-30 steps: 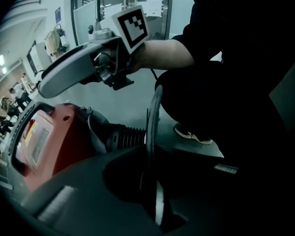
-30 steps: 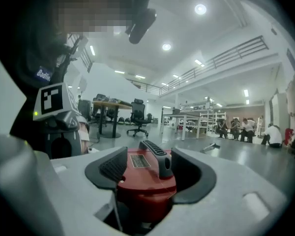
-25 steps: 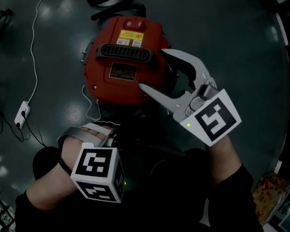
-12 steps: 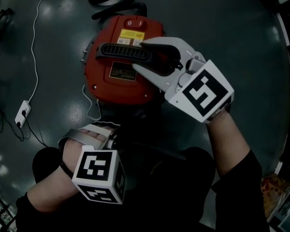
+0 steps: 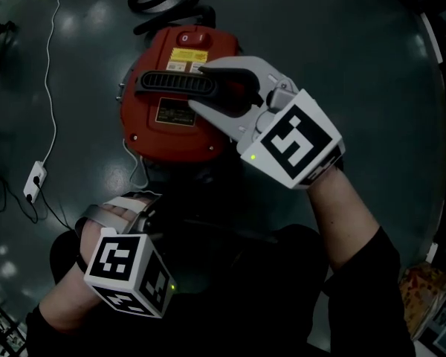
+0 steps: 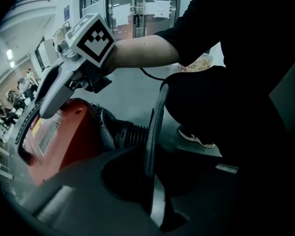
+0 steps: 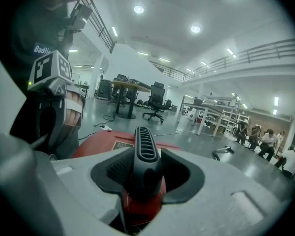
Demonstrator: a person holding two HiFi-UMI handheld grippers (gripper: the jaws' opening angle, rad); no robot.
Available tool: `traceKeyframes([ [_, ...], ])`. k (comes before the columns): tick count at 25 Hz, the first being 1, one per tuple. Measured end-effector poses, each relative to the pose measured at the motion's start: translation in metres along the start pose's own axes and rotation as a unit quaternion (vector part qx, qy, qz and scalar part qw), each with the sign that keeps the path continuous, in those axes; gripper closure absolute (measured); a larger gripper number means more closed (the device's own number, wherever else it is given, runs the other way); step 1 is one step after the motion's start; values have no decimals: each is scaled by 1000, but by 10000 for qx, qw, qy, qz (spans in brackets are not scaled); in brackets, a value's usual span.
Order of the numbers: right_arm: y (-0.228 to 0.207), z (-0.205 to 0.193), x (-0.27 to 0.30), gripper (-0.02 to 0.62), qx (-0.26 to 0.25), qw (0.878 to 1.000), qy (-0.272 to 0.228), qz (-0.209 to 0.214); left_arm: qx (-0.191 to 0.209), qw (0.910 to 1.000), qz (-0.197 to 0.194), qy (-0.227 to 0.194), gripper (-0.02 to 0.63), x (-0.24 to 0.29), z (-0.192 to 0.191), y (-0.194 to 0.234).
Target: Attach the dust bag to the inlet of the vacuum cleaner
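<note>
The right gripper (image 5: 198, 88) has just closed on the vacuum handle (image 5: 163, 82). The left gripper (image 6: 155, 181) has its jaws easing apart, loose around a thin dark rim (image 6: 156, 117).

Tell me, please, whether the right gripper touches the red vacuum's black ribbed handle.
Touching. Right gripper view: the right gripper, whose jaws have just been closing, presses both sides of the black ribbed handle.

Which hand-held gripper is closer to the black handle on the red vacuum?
Right. The right hand-held gripper, jaws just closed in, clamps the black handle. The left hand-held gripper is off it, nearer the person, jaws just opening around a thin dark rim.
</note>
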State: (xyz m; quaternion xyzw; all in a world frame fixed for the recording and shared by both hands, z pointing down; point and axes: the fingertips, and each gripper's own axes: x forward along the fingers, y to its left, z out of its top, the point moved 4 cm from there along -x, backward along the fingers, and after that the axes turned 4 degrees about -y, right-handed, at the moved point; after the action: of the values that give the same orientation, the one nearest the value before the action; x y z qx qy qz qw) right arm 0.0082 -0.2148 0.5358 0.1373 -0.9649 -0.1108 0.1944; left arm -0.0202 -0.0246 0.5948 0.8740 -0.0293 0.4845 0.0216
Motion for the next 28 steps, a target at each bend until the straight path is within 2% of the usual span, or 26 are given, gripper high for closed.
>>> traceKeyframes([
  [5, -1, 1, 1, 433, -3, 10000, -75, -44, 11, 9999, -107, -46, 572, 7, 2, -2],
  [12, 0, 0, 0, 433, 10, 9999, -89, -55, -38, 9999, 138, -24, 569, 13, 8, -1],
  [17, 0, 0, 0, 433, 20, 9999, -125, -63, -630, 9973, -8, -365, 563, 11, 1, 7],
  [20, 0, 0, 0, 433, 13, 9999, -67, -78, -766, 9962, -28, -412, 561, 11, -3, 7],
  [25, 0, 0, 2, 433, 67, 9996, -257, -128, -504, 9986, 71, -112, 554, 15, 1, 7],
  [28, 0, 0, 1, 431, 33, 9997, -201, -154, -432, 9990, 86, -55, 552, 15, 5, 8],
])
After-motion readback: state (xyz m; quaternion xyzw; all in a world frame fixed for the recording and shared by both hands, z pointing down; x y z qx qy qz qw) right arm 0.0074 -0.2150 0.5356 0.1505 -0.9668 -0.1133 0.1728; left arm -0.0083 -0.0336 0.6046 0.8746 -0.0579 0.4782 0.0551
